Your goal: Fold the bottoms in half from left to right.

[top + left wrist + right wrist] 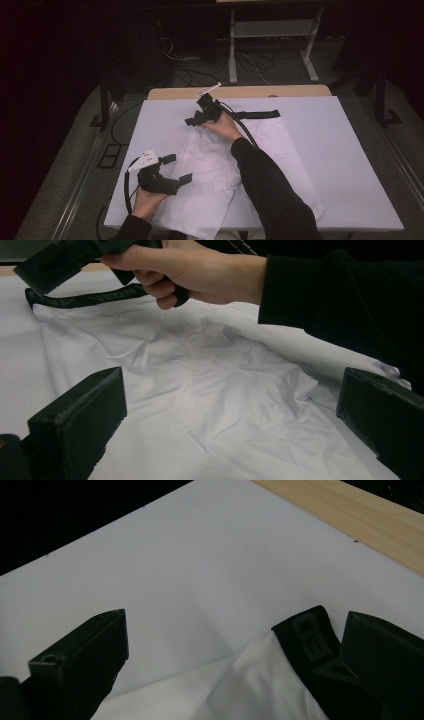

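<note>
Lying crumpled, white garment (220,165), waistband (260,114) far

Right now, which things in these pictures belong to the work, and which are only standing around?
In the work:
white garment with black waistband
left gripper
right gripper

Only around:
white table cover
cables on the floor
metal stand

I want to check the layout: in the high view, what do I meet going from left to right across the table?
left gripper → white garment → right gripper → black waistband → bare white table cover
</note>
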A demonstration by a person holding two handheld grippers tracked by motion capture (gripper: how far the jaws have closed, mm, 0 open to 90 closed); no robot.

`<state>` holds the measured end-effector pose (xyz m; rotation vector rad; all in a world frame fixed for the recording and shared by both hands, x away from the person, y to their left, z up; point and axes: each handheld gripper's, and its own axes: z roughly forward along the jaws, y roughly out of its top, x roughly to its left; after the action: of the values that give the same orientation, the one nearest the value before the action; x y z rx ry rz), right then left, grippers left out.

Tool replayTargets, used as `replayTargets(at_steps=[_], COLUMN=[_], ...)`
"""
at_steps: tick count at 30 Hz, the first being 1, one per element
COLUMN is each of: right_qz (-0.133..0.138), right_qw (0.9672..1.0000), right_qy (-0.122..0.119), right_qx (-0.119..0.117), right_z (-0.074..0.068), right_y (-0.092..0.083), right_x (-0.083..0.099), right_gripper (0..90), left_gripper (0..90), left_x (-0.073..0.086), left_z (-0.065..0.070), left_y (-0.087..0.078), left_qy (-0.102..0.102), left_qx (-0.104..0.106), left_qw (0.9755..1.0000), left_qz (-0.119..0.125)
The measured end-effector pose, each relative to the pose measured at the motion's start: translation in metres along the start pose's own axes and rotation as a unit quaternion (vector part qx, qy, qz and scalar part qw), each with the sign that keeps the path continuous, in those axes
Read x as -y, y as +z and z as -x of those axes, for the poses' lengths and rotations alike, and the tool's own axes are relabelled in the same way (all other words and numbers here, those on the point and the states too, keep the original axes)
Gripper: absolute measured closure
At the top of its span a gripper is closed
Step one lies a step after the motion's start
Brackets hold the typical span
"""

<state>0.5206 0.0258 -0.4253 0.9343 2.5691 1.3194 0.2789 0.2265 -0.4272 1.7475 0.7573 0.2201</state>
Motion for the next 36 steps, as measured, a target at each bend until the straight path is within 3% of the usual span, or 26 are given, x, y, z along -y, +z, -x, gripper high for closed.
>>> replayTargets(at_steps=[7,11,15,20,28,36], right_qz=[0.0,-0.019,-0.017,-0.017,-0.01,-0.023], right_qw=[0.9999,0.9994,0.9982,0.9977,0.9964,0.9937], right_qy=[0.012,0.011,0.041,0.025,0.027,0.024], right_qx=[0.008,0.027,0.04,0.061,0.08,0.107], right_z=[0.005,0.007,0.012,0.013,0.012,0.01], right_y=[0.008,0.017,0.027,0.031,0.033,0.039], right_x=[-0.001,0.0,0.005,0.007,0.004,0.004], right_gripper=[0.0,0.0,0.7,12.7,33.4,51.2], left_gripper=[0.0,0.0,0.0,0.0,0.0,0.0], left_x=[0.0,0.0,-0.001,-0.001,-0.001,-0.001], left_z=[-0.001,0.0,-0.001,-0.001,0.0,0.0], left_y=[0.001,0.001,0.0,0.0,0.0,0.0], left_qy=[-0.003,-0.002,-0.002,-0.003,-0.003,-0.003], left_qx=[-0.001,-0.002,-0.002,-0.001,-0.002,-0.002], left_qw=[1.0,1.0,1.0,1.0,1.0,1.0], left_qz=[0.003,0.004,0.006,0.007,0.008,0.008])
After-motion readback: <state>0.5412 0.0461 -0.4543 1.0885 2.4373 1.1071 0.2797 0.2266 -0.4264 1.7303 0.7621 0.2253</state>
